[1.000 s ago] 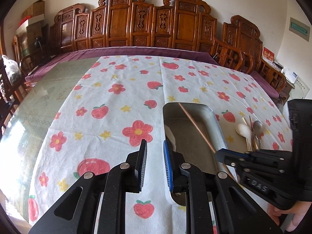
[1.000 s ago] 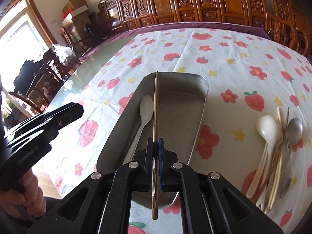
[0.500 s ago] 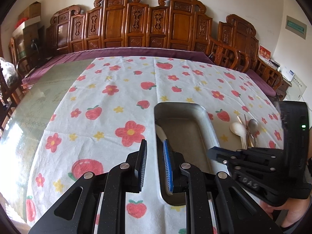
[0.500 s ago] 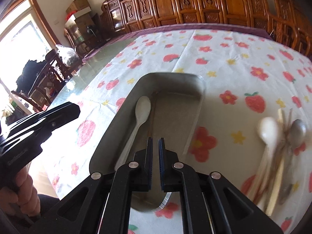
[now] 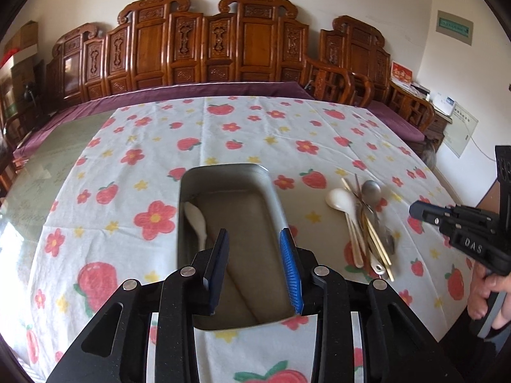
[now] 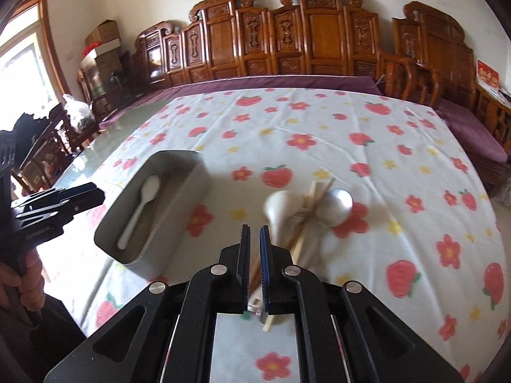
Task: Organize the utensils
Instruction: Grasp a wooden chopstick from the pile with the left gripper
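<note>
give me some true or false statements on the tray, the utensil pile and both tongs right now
1. A white plastic spoon lies inside the grey metal tray. True.
2. The left tongs are clamped on a chopstick. False: they are open and hold nothing.
3. The loose pile of spoons and chopsticks lies on the flowered tablecloth, outside the tray. True.
4. The pile lies on the left side of the tray. False: it lies on the tray's right.
5. The right tongs hang over the tray. False: they are over the near end of the pile, narrowly parted.
</note>
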Available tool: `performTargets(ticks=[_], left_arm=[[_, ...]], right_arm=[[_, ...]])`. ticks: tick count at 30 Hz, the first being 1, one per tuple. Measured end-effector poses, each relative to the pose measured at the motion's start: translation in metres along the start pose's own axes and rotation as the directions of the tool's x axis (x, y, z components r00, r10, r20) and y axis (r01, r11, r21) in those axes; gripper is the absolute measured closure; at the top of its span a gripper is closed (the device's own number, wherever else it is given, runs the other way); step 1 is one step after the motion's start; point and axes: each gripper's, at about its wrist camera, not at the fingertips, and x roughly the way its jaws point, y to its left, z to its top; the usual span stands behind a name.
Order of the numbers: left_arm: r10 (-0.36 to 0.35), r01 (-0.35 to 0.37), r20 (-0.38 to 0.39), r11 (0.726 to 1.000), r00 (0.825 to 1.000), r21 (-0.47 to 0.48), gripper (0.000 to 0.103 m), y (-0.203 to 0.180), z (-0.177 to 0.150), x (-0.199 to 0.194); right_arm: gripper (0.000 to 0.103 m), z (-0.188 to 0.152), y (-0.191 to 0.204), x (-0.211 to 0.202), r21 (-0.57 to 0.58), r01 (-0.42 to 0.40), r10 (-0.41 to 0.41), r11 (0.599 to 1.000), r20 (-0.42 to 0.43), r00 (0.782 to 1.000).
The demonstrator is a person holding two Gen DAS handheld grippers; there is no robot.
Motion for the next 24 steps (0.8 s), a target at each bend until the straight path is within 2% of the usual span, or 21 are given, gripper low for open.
performTargets(ticks=[2,4,6,14,24], left_arm=[[0.000,0.000,-0.001,1.000,1.000,0.019,0.072,-0.010,-0.003,0.001],[-0.008,0.008,0.000,1.000,1.000,0.025,0.072,-0.017,-0.004,0.002],[-0.021,0.021,-0.002,0.999,1.000,0.030,0.072,-0.025,-0.004,0.003],[-0.040,0.041,-0.010,0.996,0.999,0.076,0.072,-0.054,-0.008,0.009],[-0.046,0.055,-0.058,0.986,0.997,0.158,0.072,-0.092,-0.023,0.030]], right_arm=[[0.095,-0.004,-0.013,0.000,0.008,0.021,-0.021,1.000,0.000,1.000],[0.086,-0.008,-0.023,0.002,0.017,0.029,-0.029,0.999,-0.005,1.000],[0.085,-0.012,-0.030,0.007,0.013,0.037,-0.037,0.999,-0.007,0.999],[0.083,-0.031,-0.054,0.039,-0.005,0.062,-0.062,0.998,-0.036,0.997],[0.083,-0.042,-0.073,0.058,0.019,0.037,-0.036,0.999,-0.059,0.998]])
